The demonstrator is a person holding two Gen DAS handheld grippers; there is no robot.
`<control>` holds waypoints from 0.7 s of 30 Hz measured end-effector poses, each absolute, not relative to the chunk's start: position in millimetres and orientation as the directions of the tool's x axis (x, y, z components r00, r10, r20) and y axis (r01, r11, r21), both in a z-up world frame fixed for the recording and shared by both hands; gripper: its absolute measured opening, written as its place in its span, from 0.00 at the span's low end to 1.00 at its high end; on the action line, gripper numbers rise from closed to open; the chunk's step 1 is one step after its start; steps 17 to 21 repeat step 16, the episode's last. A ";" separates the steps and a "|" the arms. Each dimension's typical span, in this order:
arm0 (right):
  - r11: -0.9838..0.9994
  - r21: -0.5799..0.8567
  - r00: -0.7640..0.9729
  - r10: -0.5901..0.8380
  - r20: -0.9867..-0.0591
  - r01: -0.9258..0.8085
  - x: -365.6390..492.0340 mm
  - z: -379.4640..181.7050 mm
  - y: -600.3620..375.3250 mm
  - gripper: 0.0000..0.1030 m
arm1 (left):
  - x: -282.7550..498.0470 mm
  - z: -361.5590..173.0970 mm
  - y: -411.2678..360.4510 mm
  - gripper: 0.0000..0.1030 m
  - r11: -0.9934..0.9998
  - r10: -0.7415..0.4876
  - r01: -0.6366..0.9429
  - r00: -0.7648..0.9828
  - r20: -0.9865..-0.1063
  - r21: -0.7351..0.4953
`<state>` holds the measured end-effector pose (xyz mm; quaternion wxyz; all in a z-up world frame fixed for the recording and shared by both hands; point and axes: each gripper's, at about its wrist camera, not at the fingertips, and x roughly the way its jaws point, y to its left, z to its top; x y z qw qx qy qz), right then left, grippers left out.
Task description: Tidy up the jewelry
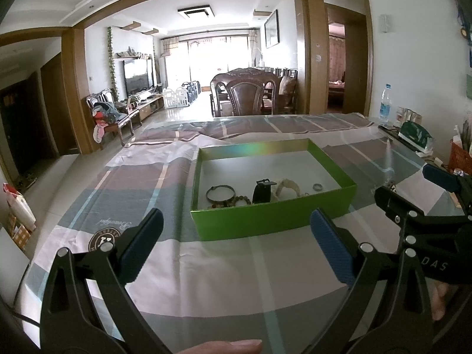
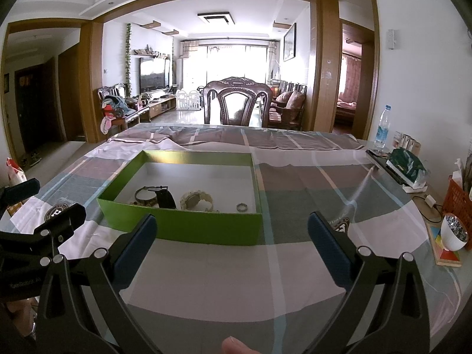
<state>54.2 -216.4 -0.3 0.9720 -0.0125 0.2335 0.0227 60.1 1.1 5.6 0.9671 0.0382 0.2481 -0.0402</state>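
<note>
A fingertip (image 1: pixel 233 345) shows at the bottom edge of the left wrist view, just behind the left claw (image 1: pixel 237 246), whose blue-padded fingers are spread wide and hold nothing; the right claw (image 2: pixel 231 246) is spread and empty too, with a fingertip (image 2: pixel 236 346) below it. Just ahead of both sits one open green box (image 1: pixel 265 221) on the checked cloth (image 1: pixel 206 280) covering the desk. Inside it lie five pieces that I can count: a dark bangle (image 1: pixel 219 192), a bead bracelet (image 1: pixel 236 202), a black watch (image 1: pixel 262 191), a cream watch (image 1: pixel 284 188) and a small ring (image 1: pixel 317 187). The near wall of the box hides part of the beads. In the left view the right claw enters from the right edge; in the right view the left claw (image 2: pixel 44 215) enters from the left. Along the desk's right side stand a water bottle (image 2: pixel 383 126), a green packet (image 2: pixel 405 165) and an orange basket (image 2: pixel 457 203). Only the right view shows the white cup (image 2: pixel 454 233) on a coloured board (image 2: pixel 447 255). One carved chair (image 2: pixel 237 103) stands behind the desk.
</note>
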 end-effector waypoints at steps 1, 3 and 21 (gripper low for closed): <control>0.999 -0.014 0.890 0.038 -0.455 -0.050 54.2 -0.2 -216.4 0.97 | 59.0 4.6 1.6 0.96 0.994 -0.061 0.099 0.872 -0.486 0.053; 0.999 -0.013 0.890 0.039 -0.455 -0.050 54.1 -0.2 -216.6 0.97 | 61.2 4.6 1.2 0.96 0.993 -0.065 0.104 0.870 -0.488 0.052; 0.999 0.003 0.857 0.041 -0.513 -0.046 57.3 -23.1 -227.7 0.97 | 70.6 -8.5 7.9 0.96 0.995 -0.064 0.096 0.839 -0.541 0.032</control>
